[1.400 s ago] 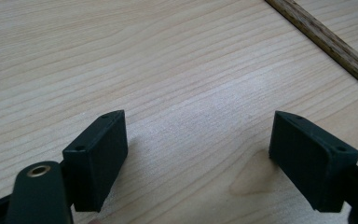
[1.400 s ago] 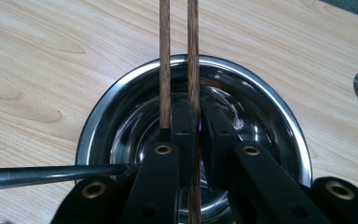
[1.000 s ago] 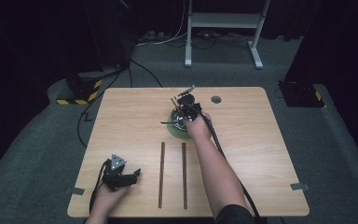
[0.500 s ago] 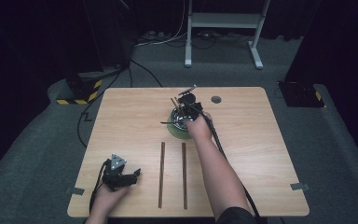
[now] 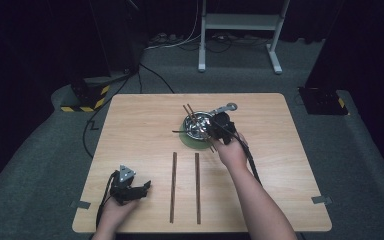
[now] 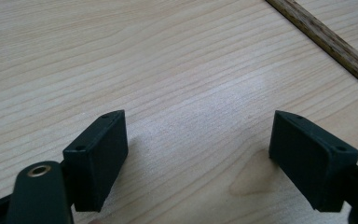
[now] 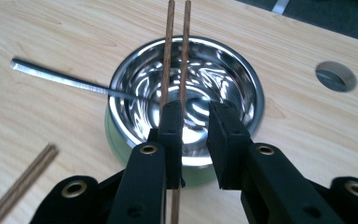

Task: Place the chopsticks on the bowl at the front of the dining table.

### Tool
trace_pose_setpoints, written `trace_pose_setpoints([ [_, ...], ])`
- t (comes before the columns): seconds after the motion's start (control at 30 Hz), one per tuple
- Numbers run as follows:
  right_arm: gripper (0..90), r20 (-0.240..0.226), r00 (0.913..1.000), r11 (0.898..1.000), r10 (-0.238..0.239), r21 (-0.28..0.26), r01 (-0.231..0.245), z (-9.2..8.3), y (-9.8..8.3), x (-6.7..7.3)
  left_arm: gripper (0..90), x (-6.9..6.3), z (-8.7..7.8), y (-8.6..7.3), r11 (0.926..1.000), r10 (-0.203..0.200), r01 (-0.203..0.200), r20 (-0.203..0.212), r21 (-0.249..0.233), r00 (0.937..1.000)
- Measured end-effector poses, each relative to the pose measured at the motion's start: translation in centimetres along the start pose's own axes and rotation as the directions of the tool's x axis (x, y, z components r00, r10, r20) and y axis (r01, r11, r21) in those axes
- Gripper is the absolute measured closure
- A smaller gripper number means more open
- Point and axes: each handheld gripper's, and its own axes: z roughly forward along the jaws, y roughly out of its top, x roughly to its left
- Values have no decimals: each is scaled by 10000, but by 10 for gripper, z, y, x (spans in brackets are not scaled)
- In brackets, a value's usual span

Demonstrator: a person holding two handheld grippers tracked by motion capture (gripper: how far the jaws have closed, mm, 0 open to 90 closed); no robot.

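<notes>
I read the bench [image 5: 130, 125] as pale wood with a fine straight grain, square-cornered. My right forearm runs up from its near edge toward the middle; the hand there carries the right gripper [image 7: 196, 116] just beside the near rim of the bowl [image 7: 223, 74], toward the far edge. Its black jaws stand narrow and have just been opening. Between them run the chopsticks [image 7: 177, 51], two thin brown wooden sticks side by side, laid across the bowl; the left pad [image 7: 171, 122] is at them, the right pad [image 7: 223, 133] stands off with a gap. I cannot tell whether the left pad presses.

The bowl is round, polished steel, mirror-bright inside, on a green base. A flat metal handle [image 7: 60, 79] sticks out over its rim.

The left gripper [image 6: 198, 154] rests low near the near-left corner, blocky matte jaws wide, bare wood between. Two more chopsticks [image 5: 185, 185] lie parallel near the near edge, well apart from the bowl.
</notes>
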Motion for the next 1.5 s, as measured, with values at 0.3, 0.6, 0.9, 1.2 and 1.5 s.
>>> trace_pose_setpoints([
  [0.3, 738, 163, 9981, 9967, -595, -542, 603, -15, -61, -8, 196, -1, 1, 1, 10000, -20, 20, -43, -61, 10000],
  [0.6, 670, -158, 9998, 9939, -139, -1093, 121, -14, -100, -18, 206, -2, 2, 1, 9999, -80, 78, -134, -95, 9999],
  [0.9, 637, -161, 9998, 9893, 138, -1451, -160, -14, -110, -19, 256, -5, 2, 3, 9999, -26, 23, -215, -116, 9998],
  [1.2, 702, -1279, 9892, 9766, 721, -1926, -961, -18, -112, -29, 519, -19, -8, 34, 9991, -415, 411, -705, -61, 9967],
  [1.5, 751, -728, 9967, 9784, 371, -2002, -510, -18, -117, -27, 748, -56, 3, 84, 9953, 514, -589, -971, -764, 9939],
])
